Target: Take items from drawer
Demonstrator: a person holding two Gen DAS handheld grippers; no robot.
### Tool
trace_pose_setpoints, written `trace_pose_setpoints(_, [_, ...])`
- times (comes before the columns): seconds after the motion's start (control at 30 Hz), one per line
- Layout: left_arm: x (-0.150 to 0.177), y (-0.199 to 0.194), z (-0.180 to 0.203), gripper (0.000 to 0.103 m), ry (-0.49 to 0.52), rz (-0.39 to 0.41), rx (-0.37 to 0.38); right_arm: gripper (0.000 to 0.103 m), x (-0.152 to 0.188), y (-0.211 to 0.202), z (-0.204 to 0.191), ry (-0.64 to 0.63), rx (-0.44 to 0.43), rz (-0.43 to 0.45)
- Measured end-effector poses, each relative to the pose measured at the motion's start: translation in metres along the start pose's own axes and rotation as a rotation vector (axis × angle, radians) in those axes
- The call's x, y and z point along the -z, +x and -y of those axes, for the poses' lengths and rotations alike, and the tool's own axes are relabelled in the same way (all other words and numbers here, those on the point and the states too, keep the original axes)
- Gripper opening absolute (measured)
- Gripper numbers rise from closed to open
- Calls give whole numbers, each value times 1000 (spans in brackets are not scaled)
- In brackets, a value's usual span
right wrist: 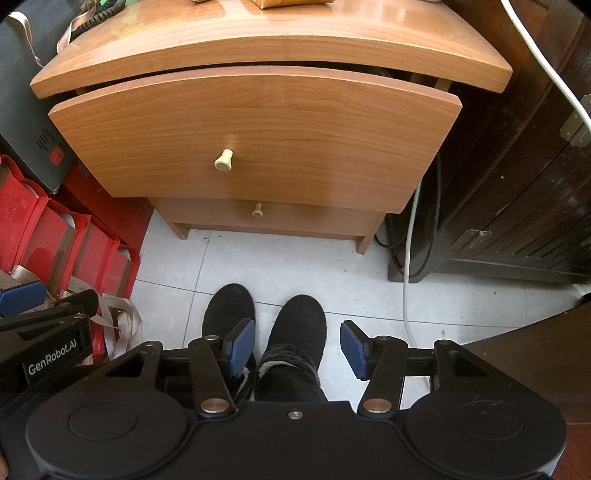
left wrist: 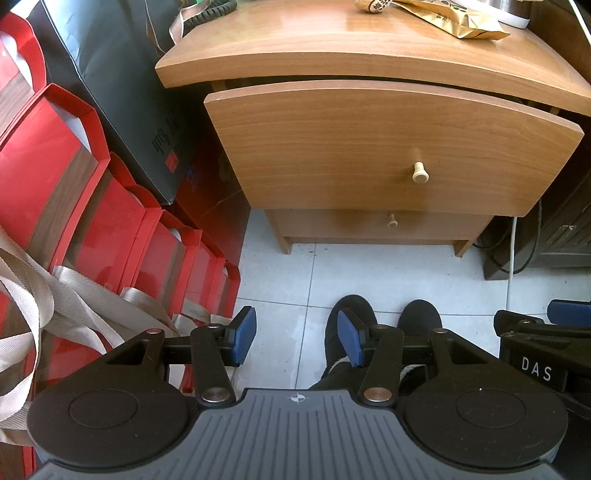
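nightstand top (left wrist: 332,44) | gold packet (left wrist: 454,18) | coiled cord (left wrist: 210,13)

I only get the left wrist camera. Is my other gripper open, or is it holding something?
Observer: The right gripper is open and holds nothing; only your black shoes show between its fingers.
Operator: Is it pointing straight at the top knob?
Observer: Not quite. In the right wrist view the top drawer knob sits to the left of the gap between the fingers.
Operator: What's over on that side of the nightstand?
Observer: A dark wooden cabinet with brass hinges, and a white cable runs down to the floor in front of it.
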State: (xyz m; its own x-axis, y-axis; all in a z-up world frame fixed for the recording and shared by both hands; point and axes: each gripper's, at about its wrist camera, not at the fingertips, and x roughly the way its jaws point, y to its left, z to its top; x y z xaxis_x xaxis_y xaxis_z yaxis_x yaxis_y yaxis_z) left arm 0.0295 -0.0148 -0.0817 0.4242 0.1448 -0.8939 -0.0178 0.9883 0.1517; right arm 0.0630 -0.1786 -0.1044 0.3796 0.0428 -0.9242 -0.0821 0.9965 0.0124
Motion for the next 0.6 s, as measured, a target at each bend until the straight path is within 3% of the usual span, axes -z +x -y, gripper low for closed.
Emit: trace_pose_setpoints(0.6, [0, 1, 0, 52, -8, -4, -1, 50, 0, 0, 1, -1, -2, 1])
